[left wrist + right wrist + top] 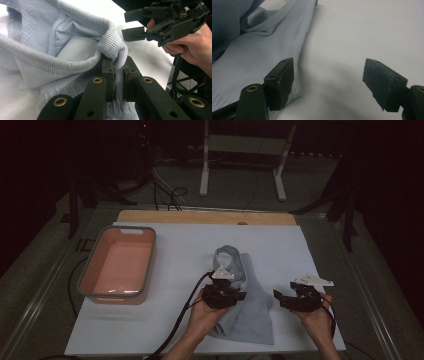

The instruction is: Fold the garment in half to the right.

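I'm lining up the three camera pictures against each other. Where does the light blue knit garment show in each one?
High view: the light blue knit garment lies on the white table, centre-right, between the two hands.
Left gripper view: it covers the left and centre, its ribbed hem pinched by the left gripper.
Right gripper view: it lies at upper left, beside the open right gripper.
Shared landmark: the white table.

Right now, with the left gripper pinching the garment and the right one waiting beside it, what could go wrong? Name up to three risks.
1. The left gripper pinches just a small fold of ribbed hem on the pale blue garment; a pull might slip it free.
2. The right gripper is open over the white table, its left finger just at the garment's edge; closing here may catch nothing.
3. Lifting one-sided could drag the garment into a bunch, well short of the pink bin.
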{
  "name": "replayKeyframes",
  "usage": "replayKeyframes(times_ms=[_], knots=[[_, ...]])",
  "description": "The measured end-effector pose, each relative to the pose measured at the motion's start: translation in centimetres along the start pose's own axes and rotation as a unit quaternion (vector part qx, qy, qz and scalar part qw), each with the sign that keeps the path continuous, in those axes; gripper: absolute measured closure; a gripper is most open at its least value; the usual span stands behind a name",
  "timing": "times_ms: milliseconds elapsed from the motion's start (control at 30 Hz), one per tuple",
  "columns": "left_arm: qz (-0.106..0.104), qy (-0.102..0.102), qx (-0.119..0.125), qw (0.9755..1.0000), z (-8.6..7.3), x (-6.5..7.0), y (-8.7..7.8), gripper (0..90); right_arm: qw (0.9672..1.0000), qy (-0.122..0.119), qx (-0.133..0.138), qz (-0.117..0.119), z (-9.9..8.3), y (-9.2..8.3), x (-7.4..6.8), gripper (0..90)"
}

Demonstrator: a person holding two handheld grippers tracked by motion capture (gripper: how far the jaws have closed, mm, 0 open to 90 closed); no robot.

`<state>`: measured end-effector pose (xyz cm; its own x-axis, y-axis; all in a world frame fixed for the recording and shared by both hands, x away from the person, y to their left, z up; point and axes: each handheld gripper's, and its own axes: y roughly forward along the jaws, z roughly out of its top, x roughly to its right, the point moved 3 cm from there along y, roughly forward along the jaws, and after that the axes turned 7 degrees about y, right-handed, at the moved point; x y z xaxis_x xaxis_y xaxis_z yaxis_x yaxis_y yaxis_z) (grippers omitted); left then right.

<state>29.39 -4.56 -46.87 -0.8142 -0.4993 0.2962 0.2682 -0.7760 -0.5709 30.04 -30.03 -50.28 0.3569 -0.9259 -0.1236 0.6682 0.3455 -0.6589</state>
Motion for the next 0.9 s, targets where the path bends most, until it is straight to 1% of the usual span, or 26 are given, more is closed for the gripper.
replayKeyframes(times_ms=[233, 333, 367, 400, 467, 533, 600, 633, 733, 800, 867, 900], knots=[[-0.008, 0.004, -0.009, 0.9999, 0.0, 0.4, 1.0, 83.6, 1.0, 0.0, 0.001, 0.002, 0.0, 0.0, -0.1, 25.1], [-0.015, 0.006, -0.014, 0.9998, -0.1, 0.6, 1.5, 82.6, 1.0, -0.001, 0.001, 0.003, 0.0, 0.0, -0.1, 25.1], [-0.021, 0.008, -0.015, 0.9996, -0.2, 0.6, 1.6, 81.4, 1.0, 0.0, 0.002, 0.002, 0.0, 0.0, -0.1, 25.1], [-0.031, 0.009, -0.012, 0.9994, -0.2, 0.7, 1.6, 78.2, 1.0, -0.001, 0.001, 0.002, 0.1, 0.0, -0.1, 25.1], [-0.035, 0.01, -0.005, 0.9993, -0.1, 0.7, 1.5, 65.1, 1.0, -0.002, 0.001, 0.002, 0.1, 0.0, -0.2, 25.1], [-0.032, 0.011, 0.005, 0.9994, 0.0, 0.5, 1.2, 54.5, 1.0, -0.002, 0.002, 0.004, 0.1, 0.1, -0.2, 25.1], [-0.022, 0.009, 0.014, 0.9996, 0.2, 0.2, 0.8, 44.0, 1.0, 0.0, 0.004, 0.004, 0.2, 0.1, -0.4, 25.1], [-0.016, 0.01, 0.018, 0.9997, 0.2, 0.0, 0.5, 40.3, 1.0, -0.002, 0.003, 0.006, 0.2, 0.1, -0.5, 25.2], [-0.001, 0.01, 0.029, 0.9995, 0.3, -0.4, -0.3, 33.5, 0.9999, -0.004, 0.005, 0.01, 0.3, 0.1, -0.7, 25.1], [0.013, 0.011, 0.031, 0.9994, 0.3, -0.8, -0.8, 30.2, 0.9999, -0.006, 0.005, 0.013, 0.4, 0.2, -1.0, 25.1], [0.024, 0.008, 0.031, 0.9992, 0.1, -1.3, -1.2, 27.7, 0.9998, -0.006, 0.007, 0.017, 0.6, 0.3, -1.3, 25.3], [0.03, 0.007, 0.032, 0.999, 0.0, -1.5, -1.4, 26.3, 0.9997, -0.006, 0.007, 0.023, 0.6, 0.3, -1.5, 25.4]])
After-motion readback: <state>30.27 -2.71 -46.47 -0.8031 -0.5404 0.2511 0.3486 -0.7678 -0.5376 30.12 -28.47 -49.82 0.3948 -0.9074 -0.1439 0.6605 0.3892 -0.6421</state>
